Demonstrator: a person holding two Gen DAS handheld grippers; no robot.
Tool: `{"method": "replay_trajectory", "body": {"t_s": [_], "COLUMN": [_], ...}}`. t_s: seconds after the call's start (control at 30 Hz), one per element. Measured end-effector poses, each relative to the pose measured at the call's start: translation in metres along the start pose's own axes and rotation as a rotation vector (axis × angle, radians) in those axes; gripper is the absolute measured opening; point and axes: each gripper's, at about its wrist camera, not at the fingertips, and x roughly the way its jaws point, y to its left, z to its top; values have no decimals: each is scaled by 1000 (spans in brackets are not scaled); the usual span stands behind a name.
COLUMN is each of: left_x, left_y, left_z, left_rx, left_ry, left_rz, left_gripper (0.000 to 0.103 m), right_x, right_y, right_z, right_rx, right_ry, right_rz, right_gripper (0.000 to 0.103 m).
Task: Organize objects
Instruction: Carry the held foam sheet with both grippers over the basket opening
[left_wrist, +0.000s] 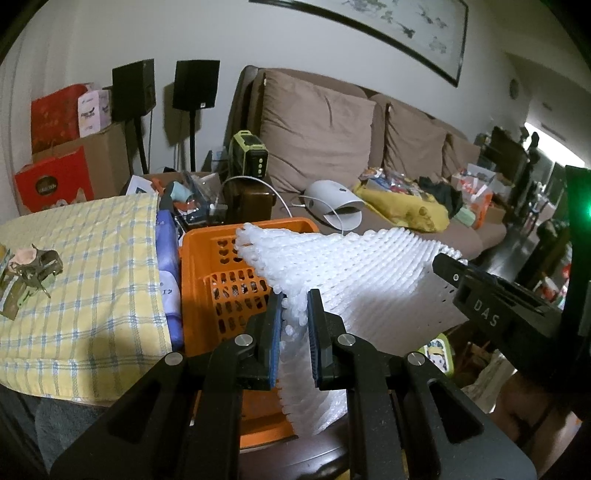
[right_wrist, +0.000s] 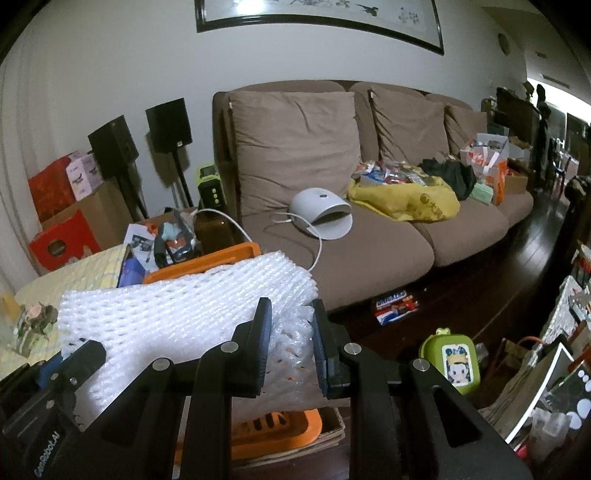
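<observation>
Mid-task, by the look of it. White foam mesh sheet (left_wrist: 354, 273) held up over the orange basket (left_wrist: 207, 254), not yet inside. Left tool (left_wrist: 295, 321) pinching one edge of the sheet between its blue pads; right tool (right_wrist: 290, 332) pinching the opposite edge, bunched between the jaws. Still to do, probably: lowering or folding the sheet into the basket, then the remaining clutter.

Only in the left wrist view: perforated basket wall, yellow checked cloth (left_wrist: 92, 266) over the bench beside it, small crumpled item (left_wrist: 29, 266) lying there. Only in the right wrist view: green case (right_wrist: 452, 360) with a cartoon face, snack packs (right_wrist: 395, 304) by the sofa (right_wrist: 369, 254).
</observation>
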Motion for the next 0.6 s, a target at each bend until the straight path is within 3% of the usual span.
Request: {"method": "replay_trajectory", "body": {"t_s": [0.4,0.5,0.6], "left_x": [2,1,0], "left_y": [-1,1,5], "left_z": [-6,-7,-6], "left_rx": [-10,-13,-18], "left_ry": [-4,-7,-7], "left_rz": [11,18,18], "left_gripper": [12,12,12], "right_x": [4,5,5], "right_y": [11,4,-3], "right_z": [0,-2,-3], "right_rx": [-28,-12,18], "right_ry": [16,31,35], "right_rz": [15,105,130], "right_gripper": [20,20,20]}}
